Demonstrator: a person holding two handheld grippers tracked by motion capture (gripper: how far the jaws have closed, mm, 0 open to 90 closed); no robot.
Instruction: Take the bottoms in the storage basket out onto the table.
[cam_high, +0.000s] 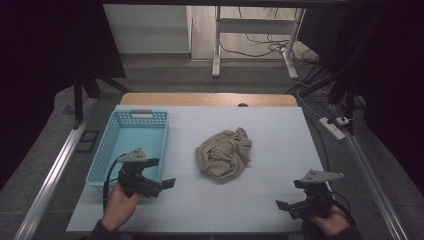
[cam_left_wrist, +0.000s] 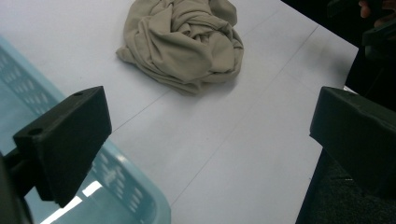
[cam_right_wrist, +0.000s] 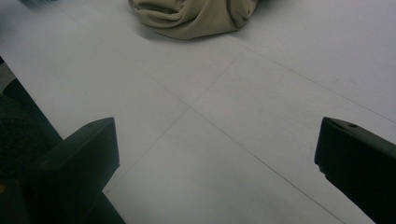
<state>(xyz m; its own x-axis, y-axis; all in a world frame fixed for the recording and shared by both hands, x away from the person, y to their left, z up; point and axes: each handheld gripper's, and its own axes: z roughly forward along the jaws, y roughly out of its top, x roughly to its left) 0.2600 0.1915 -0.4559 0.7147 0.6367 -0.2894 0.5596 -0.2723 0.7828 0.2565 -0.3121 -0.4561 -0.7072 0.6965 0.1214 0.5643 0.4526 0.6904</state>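
A crumpled beige cloth (cam_high: 223, 154) lies bunched in a loose heap near the middle of the white table surface (cam_high: 260, 200), touched by neither gripper. Beside it, along the left edge, sits a light-blue perforated plastic basket (cam_high: 107, 145). The left gripper (cam_high: 159, 186) hovers over the basket's near-right corner, its black jaws spread wide with nothing between them. The right gripper (cam_high: 286, 207) hangs near the surface's near-right corner — jaws likewise spread wide and empty — well apart from the cloth.
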